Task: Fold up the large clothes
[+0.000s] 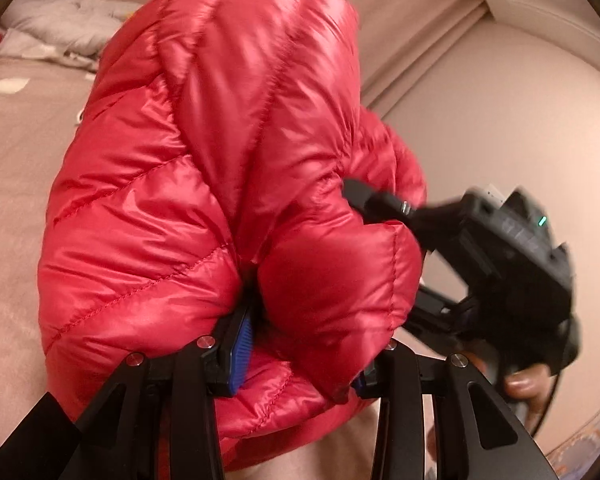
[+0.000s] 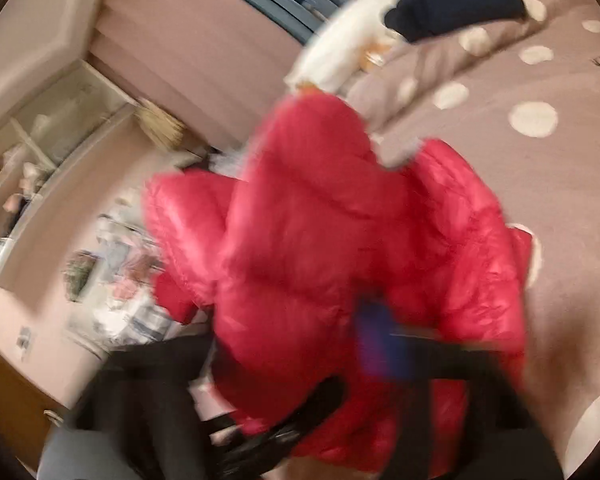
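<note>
Both tools carry the glossy red quilted down jacket (image 1: 220,168) bunched in the air above the pinkish-brown bedspread with white dots (image 2: 560,184). To fold it well, I judge it should be spread flat on that cover first, seams aligned, air pressed out, since the slick shell slips. The left gripper (image 1: 300,356) clamps a puffy fold between its blue pads. The right gripper (image 1: 354,194) bites into the jacket's right side; blur hides its jaws, so I cannot tell their gap. The jacket looks puffy, shiny and crumpled.
</note>
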Demonstrator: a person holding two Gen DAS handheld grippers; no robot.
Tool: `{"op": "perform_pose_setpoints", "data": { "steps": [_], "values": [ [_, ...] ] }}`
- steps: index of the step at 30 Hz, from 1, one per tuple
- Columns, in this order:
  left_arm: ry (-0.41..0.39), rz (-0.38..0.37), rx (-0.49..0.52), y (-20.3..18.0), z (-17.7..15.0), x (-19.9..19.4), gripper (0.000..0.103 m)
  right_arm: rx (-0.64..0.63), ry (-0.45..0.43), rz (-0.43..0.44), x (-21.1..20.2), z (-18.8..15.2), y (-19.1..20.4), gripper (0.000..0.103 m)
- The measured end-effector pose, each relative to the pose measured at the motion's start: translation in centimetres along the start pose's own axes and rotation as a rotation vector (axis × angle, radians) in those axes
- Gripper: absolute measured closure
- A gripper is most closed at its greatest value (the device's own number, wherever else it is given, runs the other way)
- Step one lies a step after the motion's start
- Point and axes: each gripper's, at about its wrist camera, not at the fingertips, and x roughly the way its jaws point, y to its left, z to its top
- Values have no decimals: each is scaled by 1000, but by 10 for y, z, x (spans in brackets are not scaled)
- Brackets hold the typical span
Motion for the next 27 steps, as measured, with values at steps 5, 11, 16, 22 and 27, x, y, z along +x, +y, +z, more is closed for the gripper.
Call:
{"op": "perform_pose_setpoints", "data": {
  "steps": [5,11,16,22,27],
  "values": [
    [44,19,-9,-14,10,-11,62,-18,-28,-134,-12,-2,-15,82],
    [-4,10,-19,-34,12,-41,56,13,2,-232,-5,1,-39,84],
    [-148,-38,-112,-15,36,-73,48,24,-8,-254,-9,-8,-46,87],
    [-294,366,-207,36,67,-56,47,22,-20,-311,-19,-13,-56,88],
    [-128,404,-238,73,70,11,47,54,-13,-305,-20,-12,-65,87]
  ]
}}
